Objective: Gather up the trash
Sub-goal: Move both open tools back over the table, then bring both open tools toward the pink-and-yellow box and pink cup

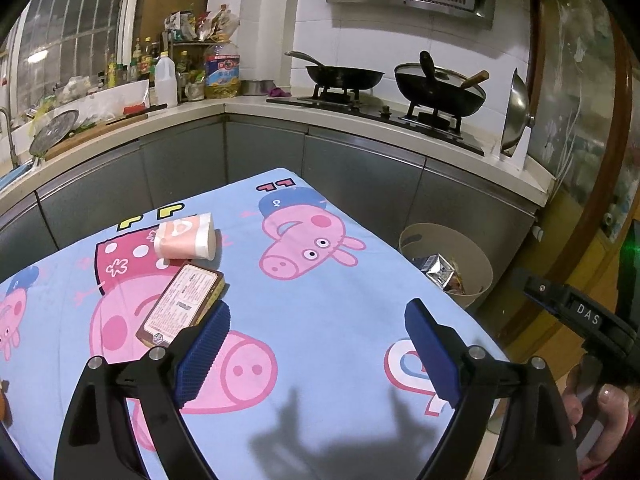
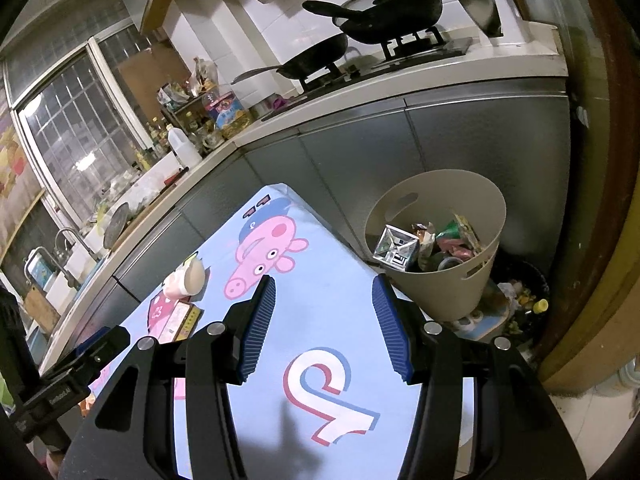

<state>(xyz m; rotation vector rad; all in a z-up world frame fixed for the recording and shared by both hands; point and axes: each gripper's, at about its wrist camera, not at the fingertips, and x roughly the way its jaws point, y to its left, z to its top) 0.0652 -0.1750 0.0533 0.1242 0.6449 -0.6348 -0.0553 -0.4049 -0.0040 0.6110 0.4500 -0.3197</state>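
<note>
Hovering spread and empty over the cartoon-pig cloth on the counter (image 1: 320,320), the left claw (image 1: 316,340) nears a flat, stiff, probably light cardboard box (image 1: 182,305) beside the tipped pink paper cup (image 1: 188,237), best pinched across its narrow edges.

Cup (image 1: 187,236) lying on bench (image 1: 320,300) behind box (image 1: 182,304), seemingly touching it, bin (image 2: 436,240) off bench's right edge, trash (image 2: 428,244) in it

pale blue pig-print tablecloth (image 1: 320,320), beige bin (image 2: 452,288)
</note>
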